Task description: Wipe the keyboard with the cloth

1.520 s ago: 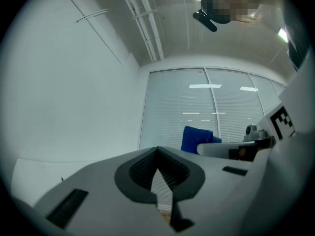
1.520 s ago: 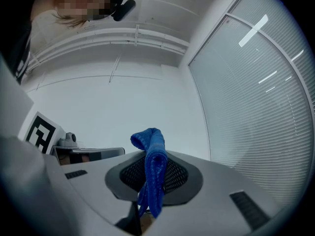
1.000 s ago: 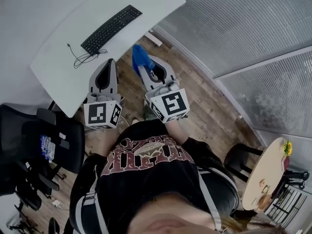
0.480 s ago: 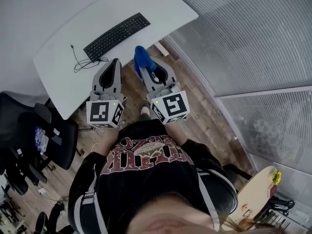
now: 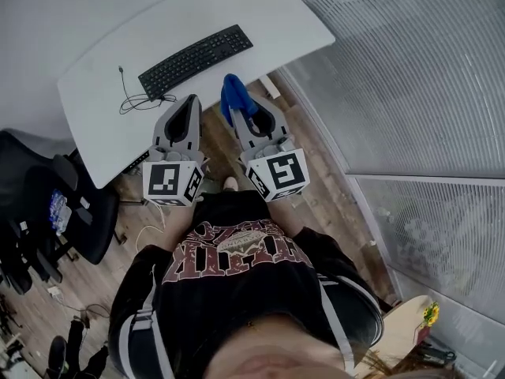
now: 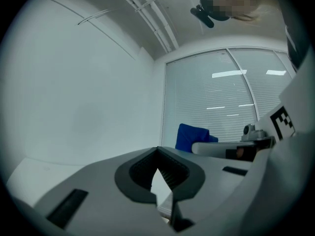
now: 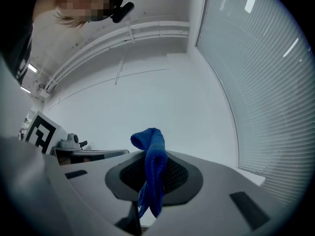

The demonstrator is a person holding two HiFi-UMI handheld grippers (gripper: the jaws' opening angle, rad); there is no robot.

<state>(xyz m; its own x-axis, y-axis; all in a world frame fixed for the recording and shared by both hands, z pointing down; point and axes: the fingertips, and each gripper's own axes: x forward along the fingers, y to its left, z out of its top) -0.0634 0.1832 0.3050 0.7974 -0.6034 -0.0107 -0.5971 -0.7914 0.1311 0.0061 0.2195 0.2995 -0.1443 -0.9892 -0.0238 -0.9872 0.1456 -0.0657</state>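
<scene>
Head view gives us the white worktop (image 5: 268,18) with the black keyboard (image 5: 196,60) lying slantwise across it, its cable (image 5: 136,99) looped on the surface at the keyboard's left end. We hold both claws side by side at the worktop's near edge, short of the keyboard and not touching it. In the right gripper view we see the right claw (image 7: 150,181) clamped on the blue cloth (image 7: 153,161): the fabric is pinched between the dark pads, a folded bunch sticks out past the tips, and a shorter tail hangs on the near side. From the head view that bunch sits just beside the worktop's edge, near the keyboard's right half (apart from it). In the left gripper view we find the left claw (image 6: 160,181) drawn narrow, its tips meeting, only a sliver of light between the ribbed pads and nothing held there. A dark chair (image 5: 55,204) stands on the wooden floor (image 5: 316,172) to our left.
</scene>
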